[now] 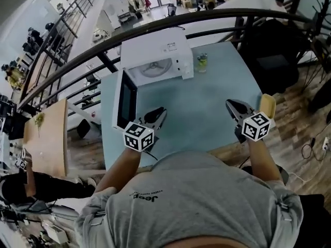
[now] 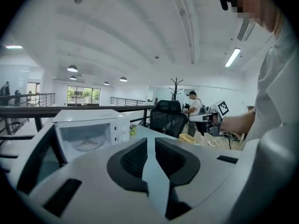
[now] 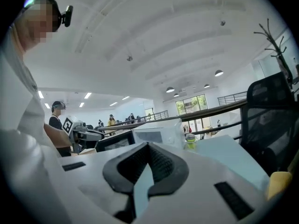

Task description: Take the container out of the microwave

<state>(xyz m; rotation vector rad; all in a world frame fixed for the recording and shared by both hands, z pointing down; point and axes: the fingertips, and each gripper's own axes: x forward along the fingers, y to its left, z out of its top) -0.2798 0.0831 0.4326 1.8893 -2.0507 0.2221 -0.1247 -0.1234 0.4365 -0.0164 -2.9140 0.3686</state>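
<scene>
Microwave (image 1: 155, 56) sits open; left tool (image 2: 150, 141) barely apart, right tool (image 3: 148, 146) closed, both empty.

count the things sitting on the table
3: microwave at the back, jar just right of it, yellow container at the right edge. More may hide behind the microwave.

Both forearms are reaching forward, each hand holding 1 gripper: the left gripper (image 1: 160, 111) is keeping its jaws barely apart, the right gripper (image 1: 229, 104) pressing its jaws together, both empty.
</scene>
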